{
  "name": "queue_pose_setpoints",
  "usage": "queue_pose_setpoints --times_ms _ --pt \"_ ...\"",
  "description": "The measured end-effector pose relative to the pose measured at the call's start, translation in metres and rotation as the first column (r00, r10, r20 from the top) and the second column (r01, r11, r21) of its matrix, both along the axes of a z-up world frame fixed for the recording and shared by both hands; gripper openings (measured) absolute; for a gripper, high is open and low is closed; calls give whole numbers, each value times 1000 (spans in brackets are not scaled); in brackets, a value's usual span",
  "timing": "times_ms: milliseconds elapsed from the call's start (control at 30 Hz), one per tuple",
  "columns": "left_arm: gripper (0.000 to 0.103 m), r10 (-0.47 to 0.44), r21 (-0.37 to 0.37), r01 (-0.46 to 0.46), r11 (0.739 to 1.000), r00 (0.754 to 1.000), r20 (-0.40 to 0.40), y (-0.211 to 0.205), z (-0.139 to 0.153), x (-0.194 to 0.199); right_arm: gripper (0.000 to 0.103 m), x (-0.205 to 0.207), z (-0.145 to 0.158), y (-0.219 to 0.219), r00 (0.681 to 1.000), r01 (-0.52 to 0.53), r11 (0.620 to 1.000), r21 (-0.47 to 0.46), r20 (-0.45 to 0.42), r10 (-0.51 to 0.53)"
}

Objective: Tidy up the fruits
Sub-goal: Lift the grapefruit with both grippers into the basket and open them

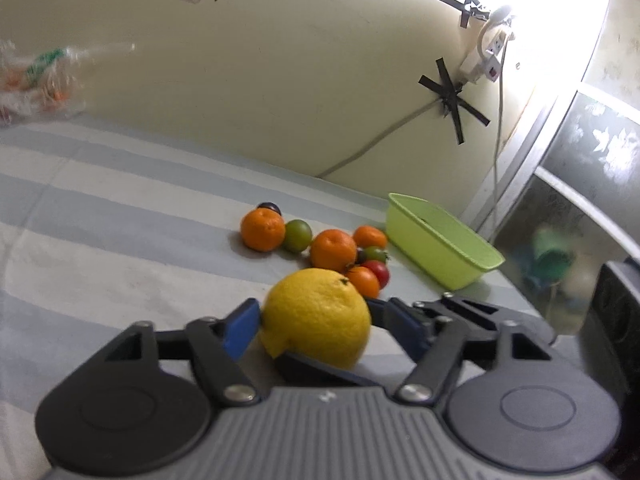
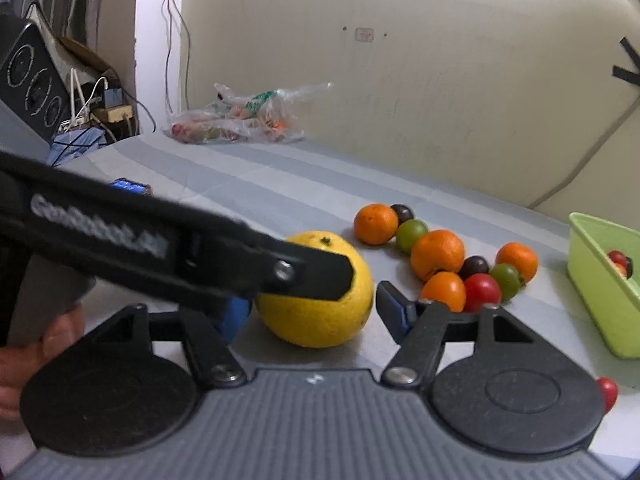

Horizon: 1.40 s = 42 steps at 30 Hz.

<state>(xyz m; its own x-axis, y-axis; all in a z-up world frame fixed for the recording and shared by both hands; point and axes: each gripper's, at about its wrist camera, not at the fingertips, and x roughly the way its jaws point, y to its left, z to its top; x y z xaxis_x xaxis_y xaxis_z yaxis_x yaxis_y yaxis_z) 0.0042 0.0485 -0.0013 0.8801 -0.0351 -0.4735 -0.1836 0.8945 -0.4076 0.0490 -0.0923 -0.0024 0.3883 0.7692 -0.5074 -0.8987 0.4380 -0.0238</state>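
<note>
Sitting between the blue pads of both tools, the large yellow citrus (image 1: 318, 316) rests on the striped table (image 1: 100, 216).

Left tool (image 1: 316, 322): its left pad (image 1: 240, 330) touches the fruit's side; the right pad is hidden behind the fruit and behind the other tool's finger, so I cannot tell whether it presses or grips. In the right wrist view the left tool's black arm crosses in front of the fruit, its tip lying against the peel.

Right tool (image 2: 314, 312): jaws apart. Its right pad (image 2: 394, 312) stands just clear of the fruit, with a gap showing; the left pad is mostly hidden behind the left tool's arm. No grip seen.

Beyond the yellow fruit: a loose cluster of fruit (image 2: 440, 256) on the table, made up of oranges, green and red small round fruit, and two dark ones, touching in a line.

Green basket (image 1: 444, 244) stands to the right of the cluster, near the table edge; a few small fruits lie inside it. One red fruit (image 2: 607, 392) lies alone on the table near the right tool's body.

Clear plastic bag (image 2: 240, 118) with produce at the far wall.
</note>
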Motion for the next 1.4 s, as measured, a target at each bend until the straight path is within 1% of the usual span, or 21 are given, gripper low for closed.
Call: queue_pose_setpoints --times_ms 33,100,167,267,367,467,667,733,833,933,1000,1100,1200,1333,1400 --pt "57 2 10 -2 1000 1000 -2 -2 1 -1 68 0 0 -2 1000 6 1000 2 -1 -6" --pt "56 -7 -7 7 1000 1000 1 -3 5 -1 67 -2 2 -8 1000 18 1000 6 -1 -18" --pt "56 -26 -18 27 999 1000 15 -9 9 0 67 -5 6 -18 999 35 999 21 20 -35" --pt "56 -84 6 84 996 996 37 -29 20 6 67 -11 13 -38 995 75 996 42 68 -78" --pt "56 -164 11 163 986 986 44 -53 24 17 67 -14 18 -68 986 130 990 52 101 -135" --pt "56 -252 15 252 968 967 36 -85 25 36 67 -13 17 -100 970 212 976 56 108 -217" --pt "56 -413 41 413 910 911 -3 -150 18 78 67 -1 10 -162 920 380 923 55 83 -383" --pt "56 -447 49 448 893 894 -23 -166 14 90 67 5 5 -176 905 418 907 45 67 -421" --pt "56 -468 58 470 881 882 -51 -183 10 105 67 17 -2 -189 890 451 892 33 51 -452" --pt "56 -469 70 471 879 882 -46 -188 16 121 67 32 -1 -195 886 459 887 46 47 -461" --pt "56 -463 86 463 882 886 -22 -189 28 136 67 47 5 -197 887 455 888 74 57 -459" --pt "56 -449 112 445 889 893 21 -187 50 167 67 75 19 -197 883 446 886 127 103 -459" --pt "57 -428 123 421 899 903 42 -183 64 206 67 107 30 -192 873 443 883 155 150 -464" --pt "57 -395 105 390 915 918 27 -175 65 253 67 162 32 -184 882 434 888 150 127 -453" --pt "57 -377 87 374 923 926 14 -169 60 270 67 179 30 -180 889 427 894 136 114 -443"
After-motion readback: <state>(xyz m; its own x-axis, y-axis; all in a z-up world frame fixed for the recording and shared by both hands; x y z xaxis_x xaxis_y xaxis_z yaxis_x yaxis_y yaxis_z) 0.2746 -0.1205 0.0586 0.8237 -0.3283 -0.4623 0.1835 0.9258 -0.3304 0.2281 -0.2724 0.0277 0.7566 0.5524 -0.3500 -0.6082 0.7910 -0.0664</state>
